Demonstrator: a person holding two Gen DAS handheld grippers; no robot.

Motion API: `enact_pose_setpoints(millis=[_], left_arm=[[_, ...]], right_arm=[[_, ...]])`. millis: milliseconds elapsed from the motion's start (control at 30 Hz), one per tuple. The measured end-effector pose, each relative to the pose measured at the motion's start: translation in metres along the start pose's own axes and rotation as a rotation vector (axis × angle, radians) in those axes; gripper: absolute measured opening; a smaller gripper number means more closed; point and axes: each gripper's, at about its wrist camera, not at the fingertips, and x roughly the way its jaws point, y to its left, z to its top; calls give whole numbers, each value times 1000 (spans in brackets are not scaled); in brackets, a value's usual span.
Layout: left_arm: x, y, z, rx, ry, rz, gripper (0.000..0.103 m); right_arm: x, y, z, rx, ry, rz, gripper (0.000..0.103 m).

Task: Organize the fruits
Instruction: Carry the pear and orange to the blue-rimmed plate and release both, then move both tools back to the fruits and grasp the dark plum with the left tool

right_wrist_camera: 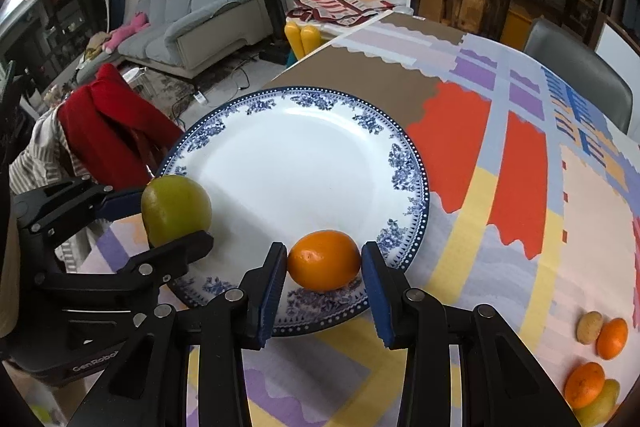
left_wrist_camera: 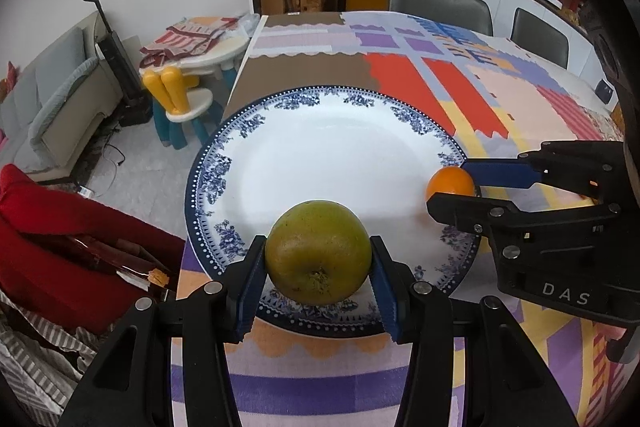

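A white plate with a blue floral rim lies on the patterned tablecloth. My left gripper is shut on a green apple, held over the plate's near rim. My right gripper is shut on an orange, held at the plate's right rim. Whether either fruit rests on the plate I cannot tell.
Several loose fruits lie on the table at the right: a tan one, two oranges and a yellow-green one. A chair with a red garment stands at the table's left edge. Grey chairs stand at the far side.
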Motion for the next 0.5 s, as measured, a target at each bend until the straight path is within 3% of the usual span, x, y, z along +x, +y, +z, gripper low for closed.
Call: enact_pose_setpoints(millis=[233,300,367,500], left_arm=[[3,1,1,-8,14,-4,49],[1,0,2,-6,8,9,52],[-3,-1,2,1,-5,37,63],[-18,-4,1,11,-19,75,63]], right_arm=[[7,-1,2,0,11,2,40],[8,-2,2,-1,9,1,40],[7,-2,1,1,3,4,41],[-9,-5,-4,11,-37,-27,47]])
